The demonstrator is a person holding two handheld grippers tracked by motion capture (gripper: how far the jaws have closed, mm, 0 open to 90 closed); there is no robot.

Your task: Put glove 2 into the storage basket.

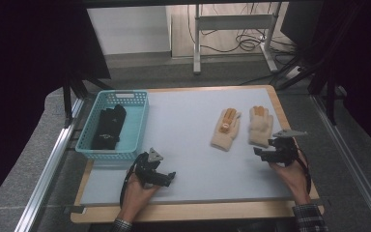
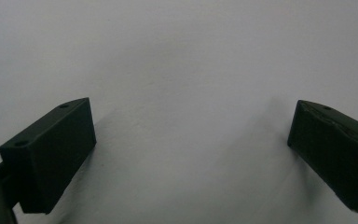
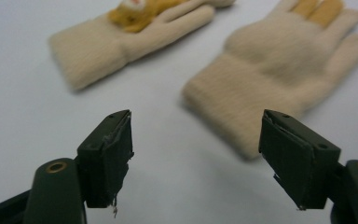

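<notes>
Right now the work looks like sorting gloves off the table (image 1: 183, 159) into the basket (image 1: 140, 121) at the far left. A dark pair of gloves (image 1: 108, 128) already lies inside it.

Two cream gloves remain on the grey mat, side by side but apart, fingers pointing away from the person. The left cream glove (image 1: 226, 129) carries an orange patch on its back; the right cream glove (image 1: 261, 125) has orange fingertips.

The right gripper (image 1: 263, 153) sits just beside the cuff of the right cream glove, pointing across toward it. In the right gripper view its jaws stand apart, nothing between them, and the cuff (image 3: 242, 116) lies just ahead, a little right of centre. No contact yet.

The left gripper (image 1: 166, 178) waits near the front edge, close to the basket's near corner. In the left gripper view its jaws are spread wide over bare mat (image 2: 182, 70), holding nothing.

Step in hand, as I read it: the approach to the next glove, the right one, by the cuff.

Next move calls for:
- bringing the right jaws down over the cuff edge, one jaw on each side of the knit
- closing enough to pinch soft fabric, which will sag when lifted
- a carry across the whole table to the basket, clearing the other glove and the rim
</notes>
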